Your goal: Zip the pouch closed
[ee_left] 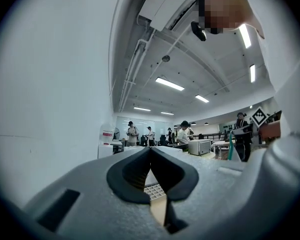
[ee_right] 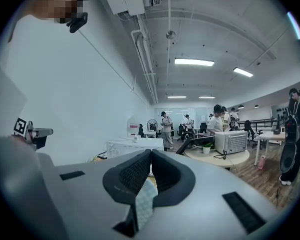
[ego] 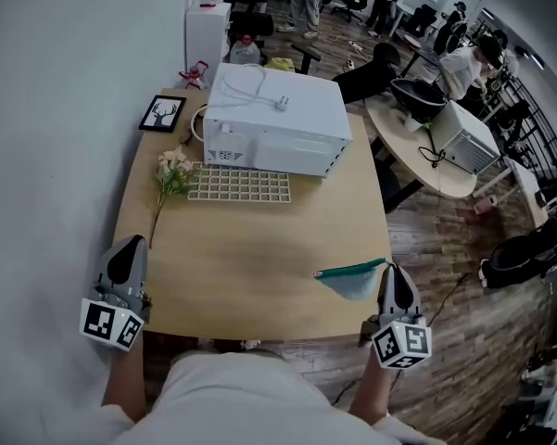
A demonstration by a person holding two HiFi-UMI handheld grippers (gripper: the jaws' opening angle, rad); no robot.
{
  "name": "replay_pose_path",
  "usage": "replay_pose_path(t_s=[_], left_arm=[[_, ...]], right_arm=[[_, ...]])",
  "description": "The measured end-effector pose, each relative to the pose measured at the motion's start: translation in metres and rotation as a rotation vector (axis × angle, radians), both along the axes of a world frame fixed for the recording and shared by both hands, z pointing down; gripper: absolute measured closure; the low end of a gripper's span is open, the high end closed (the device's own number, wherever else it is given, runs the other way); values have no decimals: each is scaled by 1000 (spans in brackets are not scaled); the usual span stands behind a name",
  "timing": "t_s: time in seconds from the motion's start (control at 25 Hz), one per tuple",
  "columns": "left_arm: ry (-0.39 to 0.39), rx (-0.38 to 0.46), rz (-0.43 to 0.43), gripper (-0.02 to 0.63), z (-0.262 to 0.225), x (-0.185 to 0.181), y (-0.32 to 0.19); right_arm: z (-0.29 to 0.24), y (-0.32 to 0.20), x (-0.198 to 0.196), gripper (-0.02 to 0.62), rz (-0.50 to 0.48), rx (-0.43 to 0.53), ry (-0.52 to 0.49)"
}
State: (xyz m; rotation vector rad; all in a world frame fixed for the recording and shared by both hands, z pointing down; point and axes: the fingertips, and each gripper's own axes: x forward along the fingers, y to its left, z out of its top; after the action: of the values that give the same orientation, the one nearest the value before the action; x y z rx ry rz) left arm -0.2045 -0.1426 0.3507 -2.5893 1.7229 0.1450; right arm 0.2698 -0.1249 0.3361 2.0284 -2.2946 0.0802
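My right gripper [ego: 390, 269] is clamped on the pouch's [ego: 350, 279] right end, holding it at the table's [ego: 250, 258] near right edge. My left gripper [ego: 132, 244] is closed on nothing, far left. I can't see the zip, so I'd assume zipping remains.

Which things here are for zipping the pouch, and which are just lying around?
For the job: pouch; right gripper, pinching the pouch; left gripper, shut and empty.
Just lying about: white box; picture frame; flower; grid tray.
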Motion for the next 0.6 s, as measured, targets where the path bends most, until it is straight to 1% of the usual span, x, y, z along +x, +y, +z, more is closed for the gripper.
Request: replay_pose_path(t_s=[0.24,0.6], left_arm=[[17,4,-10,592,2,1,5],[21,1,-9,592,3,4,9]], right_arm=[[-7,-2,-12,584,-33,16,-3],[-6,-4,-19,586,-53,22,-25]])
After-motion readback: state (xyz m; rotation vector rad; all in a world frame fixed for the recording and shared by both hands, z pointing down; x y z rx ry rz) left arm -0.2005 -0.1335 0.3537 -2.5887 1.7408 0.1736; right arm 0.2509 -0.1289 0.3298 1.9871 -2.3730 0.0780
